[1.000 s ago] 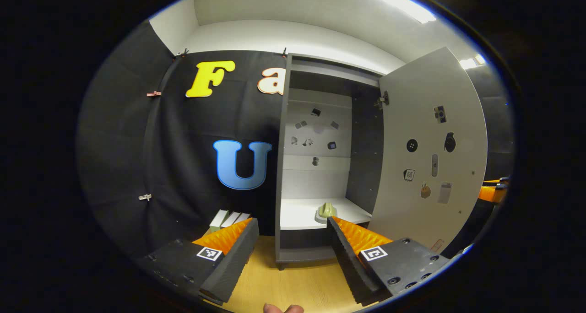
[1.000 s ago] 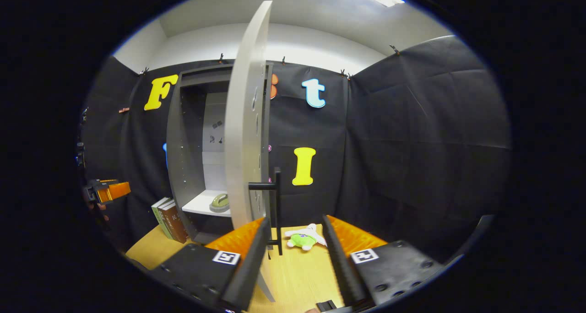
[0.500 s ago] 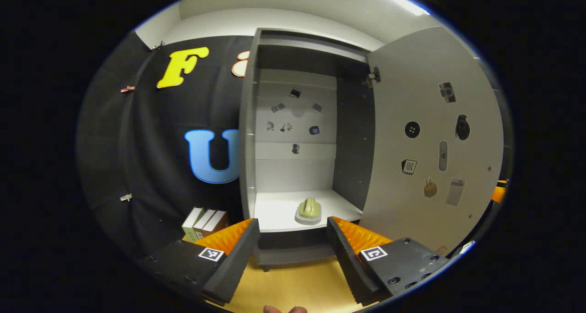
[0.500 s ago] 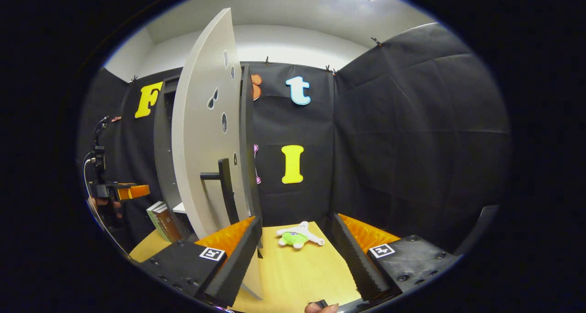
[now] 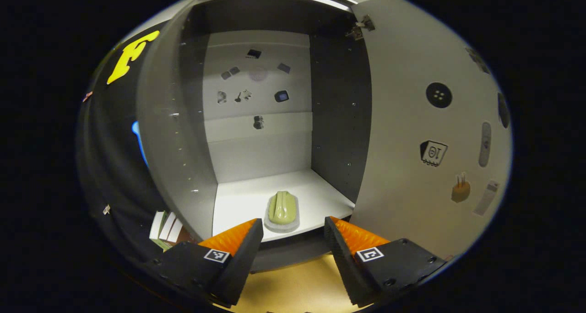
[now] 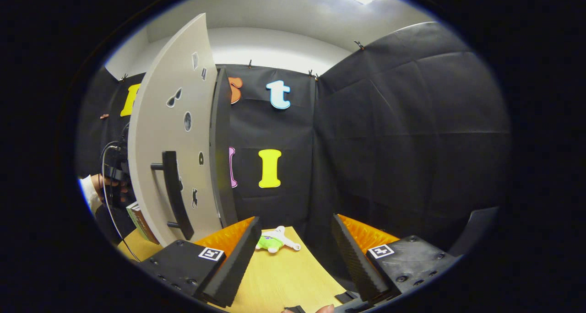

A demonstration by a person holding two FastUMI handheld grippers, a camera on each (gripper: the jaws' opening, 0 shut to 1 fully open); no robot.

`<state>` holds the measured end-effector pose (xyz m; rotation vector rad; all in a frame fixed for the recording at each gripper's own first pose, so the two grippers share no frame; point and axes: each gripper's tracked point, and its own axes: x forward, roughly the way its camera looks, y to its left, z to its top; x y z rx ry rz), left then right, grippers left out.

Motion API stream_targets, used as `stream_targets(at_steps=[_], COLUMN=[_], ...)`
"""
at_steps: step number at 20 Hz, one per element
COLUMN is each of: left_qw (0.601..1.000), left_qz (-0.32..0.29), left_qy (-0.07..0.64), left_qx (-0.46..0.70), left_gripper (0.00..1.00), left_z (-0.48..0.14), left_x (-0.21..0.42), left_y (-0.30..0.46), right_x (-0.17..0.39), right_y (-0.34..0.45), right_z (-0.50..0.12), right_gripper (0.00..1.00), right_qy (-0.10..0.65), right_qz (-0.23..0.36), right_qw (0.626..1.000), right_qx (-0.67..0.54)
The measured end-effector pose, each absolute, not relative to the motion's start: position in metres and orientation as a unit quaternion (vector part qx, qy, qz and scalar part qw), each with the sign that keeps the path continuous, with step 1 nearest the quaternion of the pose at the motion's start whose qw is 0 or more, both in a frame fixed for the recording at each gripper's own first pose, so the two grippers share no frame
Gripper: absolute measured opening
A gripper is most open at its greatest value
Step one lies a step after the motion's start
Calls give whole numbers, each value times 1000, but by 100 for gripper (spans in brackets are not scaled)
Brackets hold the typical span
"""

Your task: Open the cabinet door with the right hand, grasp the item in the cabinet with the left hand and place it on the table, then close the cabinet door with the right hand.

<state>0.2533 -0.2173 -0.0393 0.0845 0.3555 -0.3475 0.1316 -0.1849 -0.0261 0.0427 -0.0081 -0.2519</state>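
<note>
The grey cabinet (image 5: 174,134) stands with its door (image 5: 412,134) swung wide to the right. On its white shelf (image 5: 238,203) near the front edge lies a green-handled scrubbing brush (image 5: 282,210) with a pale base. My left gripper (image 5: 293,230) is open just in front of the shelf, with the brush straight ahead between its fingers and a little beyond their tips. In the right gripper view the door (image 6: 171,134) shows its outer face with a black bar handle (image 6: 174,194). My right gripper (image 6: 295,230) is open and holds nothing, to the right of the door and apart from the handle.
Several books (image 5: 165,226) stand left of the cabinet on the wooden table (image 5: 293,290). A small green and white plush toy (image 6: 274,240) lies on the table (image 6: 284,281) ahead of my right gripper. A hand (image 6: 103,182) with the other gripper shows behind the door's left edge.
My left gripper has moved forward to the cabinet, so the shelf and brush are much closer. My right gripper has drawn away to the right of the door handle.
</note>
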Motion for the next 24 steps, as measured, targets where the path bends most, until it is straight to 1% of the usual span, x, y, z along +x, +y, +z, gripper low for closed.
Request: stream_targets(at_steps=[2, 3, 6, 7, 8, 10, 11, 12, 14, 15, 18, 19, 20, 21, 22, 23, 24], left_qw=[964, 961, 955, 953, 950, 946, 944, 944, 946, 945, 949, 950, 951, 951, 951, 951, 952], left_qz=[-175, -178, -179, -174, -171, -164, -160, -153, -143, -140, -122, -120, -115, -112, -111, -109, -106], left_qy=[193, 205, 227, 235, 242, 259, 267, 269, 262, 265, 257, 256, 257, 259, 257, 258, 256], left_qx=[43, 43, 68, 83, 94, 109, 111, 117, 130, 133, 137, 133, 130, 127, 127, 130, 130], left_gripper=[82, 79, 72, 65, 62, 51, 53, 43, 48, 39, 34, 37, 33, 33, 28, 41, 39], left_z=[-46, -51, -66, -72, -80, -95, -103, -106, -104, -105, -102, -101, -101, -100, -100, -99, -99], left_x=[279, 291, 327, 337, 347, 364, 370, 376, 389, 393, 402, 405, 407, 409, 413, 417, 419], left_y=[-226, -231, -241, -242, -244, -246, -246, -244, -242, -241, -233, -232, -229, -227, -226, -223, -221], right_x=[133, 134, 139, 141, 141, 143, 143, 142, 142, 141, 139, 139, 139, 139, 139, 138, 139], right_y=[-197, -204, -221, -228, -233, -241, -245, -249, -255, -257, -263, -264, -264, -264, -265, -264, -264], right_z=[-31, -32, -40, -42, -43, -47, -48, -50, -52, -53, -53, -53, -54, -55, -56, -57, -59], right_gripper=[94, 98, 98, 98, 98, 98, 98, 98, 98, 98, 99, 98, 98, 98, 98, 98, 98], right_qy=[1, 0, 6, 7, 8, 10, 10, 11, 13, 14, 12, 12, 13, 14, 16, 17, 19], right_qz=[-129, -132, -140, -143, -146, -150, -153, -156, -159, -160, -164, -165, -165, -166, -165, -164, -164], right_qw=[991, 991, 990, 989, 989, 988, 988, 987, 987, 987, 986, 986, 986, 986, 986, 986, 986], right_qx=[27, 25, 21, 22, 23, 26, 25, 23, 19, 19, 17, 16, 15, 14, 15, 16, 14])
